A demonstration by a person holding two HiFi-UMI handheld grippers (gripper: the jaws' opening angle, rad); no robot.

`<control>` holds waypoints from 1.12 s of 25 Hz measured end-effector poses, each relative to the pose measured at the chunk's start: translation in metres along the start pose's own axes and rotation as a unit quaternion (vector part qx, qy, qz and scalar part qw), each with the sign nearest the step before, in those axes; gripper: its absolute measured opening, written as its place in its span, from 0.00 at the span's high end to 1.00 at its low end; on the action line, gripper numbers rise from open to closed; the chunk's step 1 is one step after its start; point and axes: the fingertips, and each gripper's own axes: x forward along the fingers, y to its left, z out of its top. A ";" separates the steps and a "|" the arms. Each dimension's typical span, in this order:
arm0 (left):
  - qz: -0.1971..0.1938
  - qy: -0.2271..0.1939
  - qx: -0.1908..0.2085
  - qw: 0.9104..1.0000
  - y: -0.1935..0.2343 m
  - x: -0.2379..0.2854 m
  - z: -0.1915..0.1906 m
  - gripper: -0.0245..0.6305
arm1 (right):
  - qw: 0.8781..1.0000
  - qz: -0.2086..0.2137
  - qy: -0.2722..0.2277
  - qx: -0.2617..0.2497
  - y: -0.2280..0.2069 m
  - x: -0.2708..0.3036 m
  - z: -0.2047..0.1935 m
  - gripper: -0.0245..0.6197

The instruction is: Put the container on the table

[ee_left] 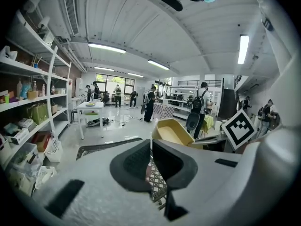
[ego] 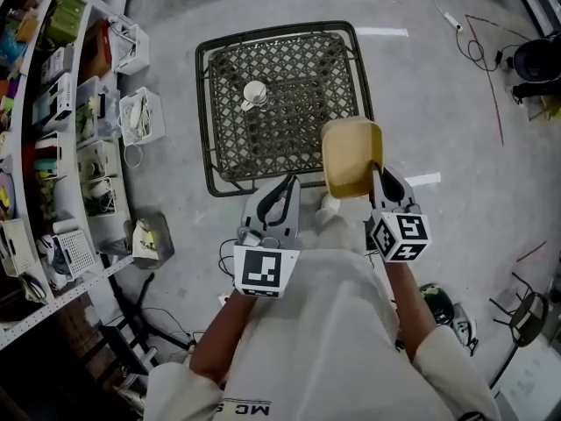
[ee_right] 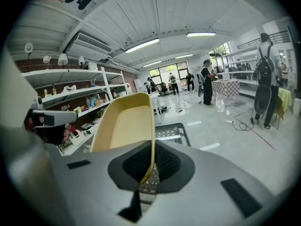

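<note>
A yellow plastic container [ego: 351, 157] hangs in the air by the near right corner of the low black mesh table [ego: 282, 102], tilted on its side. My right gripper [ego: 379, 175] is shut on the container's rim, and in the right gripper view the yellow wall [ee_right: 123, 128] rises between the two pads. My left gripper [ego: 282, 191] is shut with nothing in it, just short of the table's near edge. From the left gripper view the container [ee_left: 173, 130] shows to the right, beyond the closed pads [ee_left: 151, 161].
A small white cup [ego: 255, 94] stands on the mesh table's left half. Shelving [ego: 53, 121] full of boxes and bins runs along the left, with baskets [ego: 140, 117] on the floor beside it. Cables [ego: 482, 51] lie on the grey floor at the far right.
</note>
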 end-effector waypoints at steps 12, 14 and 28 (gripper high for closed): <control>0.021 0.031 -0.028 0.999 0.002 0.020 -0.038 0.91 | 0.998 -0.004 0.058 0.003 -0.027 0.054 -0.051 0.93; 0.025 0.035 -0.042 0.998 0.003 0.023 -0.040 0.91 | 0.998 -0.006 0.067 0.006 -0.030 0.063 -0.062 0.93; 0.024 0.068 -0.056 0.996 0.000 0.042 -0.085 0.91 | 0.991 -0.013 0.134 -0.004 -0.049 0.128 -0.154 0.93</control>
